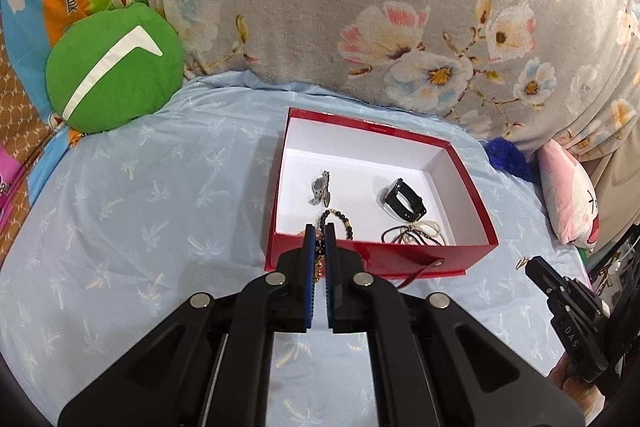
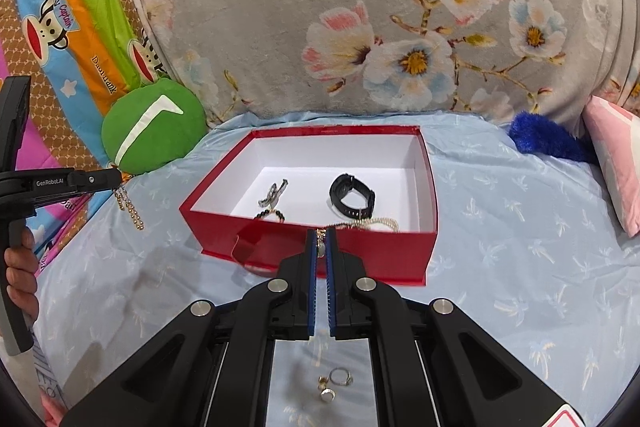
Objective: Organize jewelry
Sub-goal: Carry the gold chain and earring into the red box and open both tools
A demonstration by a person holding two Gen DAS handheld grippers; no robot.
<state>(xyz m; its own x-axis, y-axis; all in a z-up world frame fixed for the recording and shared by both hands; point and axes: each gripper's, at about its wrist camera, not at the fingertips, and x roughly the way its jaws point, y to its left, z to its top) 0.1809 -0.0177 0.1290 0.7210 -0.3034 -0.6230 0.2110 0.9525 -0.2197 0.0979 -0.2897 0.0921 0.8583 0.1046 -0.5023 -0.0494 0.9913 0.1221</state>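
A red box [image 1: 372,255] with a white inside lies open on the blue bedsheet; it also shows in the right wrist view [image 2: 320,251]. Inside lie a black watch [image 1: 405,205] [image 2: 353,195], a silver brooch [image 1: 320,188] [image 2: 274,193], a dark bead bracelet [image 1: 340,221] [image 2: 272,215] and a pearl strand [image 1: 416,235] [image 2: 376,223]. My left gripper [image 1: 319,233] is shut on a gold chain [image 1: 319,259] that hangs below it [image 2: 130,207], in front of the box's left corner. My right gripper [image 2: 321,235] is shut on a small gold pendant [image 2: 321,247], in front of the box's front wall.
Three rings [image 2: 334,385] lie on the sheet beneath my right gripper. A green round cushion [image 1: 114,69] [image 2: 152,131] sits left of the box. A grey floral blanket [image 1: 360,7] rises behind it. A blue fluffy thing [image 2: 544,141] and a pink pillow [image 2: 616,163] lie at right.
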